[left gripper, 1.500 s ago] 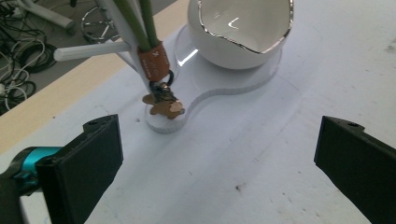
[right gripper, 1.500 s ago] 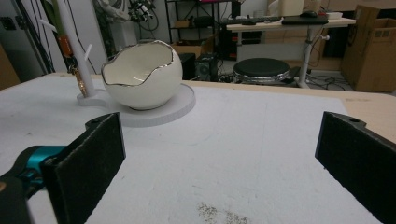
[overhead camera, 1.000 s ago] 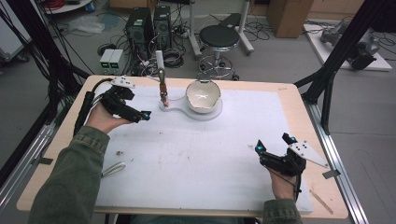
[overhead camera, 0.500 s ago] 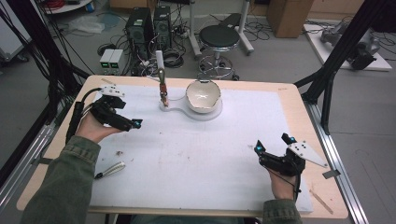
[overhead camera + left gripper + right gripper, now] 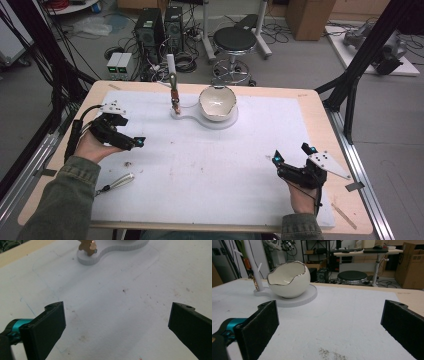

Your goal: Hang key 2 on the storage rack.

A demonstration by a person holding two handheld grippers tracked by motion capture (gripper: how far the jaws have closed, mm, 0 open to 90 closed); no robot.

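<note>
Both hand-held grippers, left and right, sit wide-jawed and empty on the worktop, seemingly idle, apart from the egg-shaped bowl

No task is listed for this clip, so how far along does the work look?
Nothing looks done or in hand. The left gripper and right gripper are open and empty over the white mat. The white egg-shaped bowl sits untouched on its white base beside the peg stand.

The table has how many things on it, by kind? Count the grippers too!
Grippers: 2, left and right
Egg-shaped bowls: 1
White stands with a post: 1
Small metal pieces near the left sleeve: 1
Total: 5
</note>
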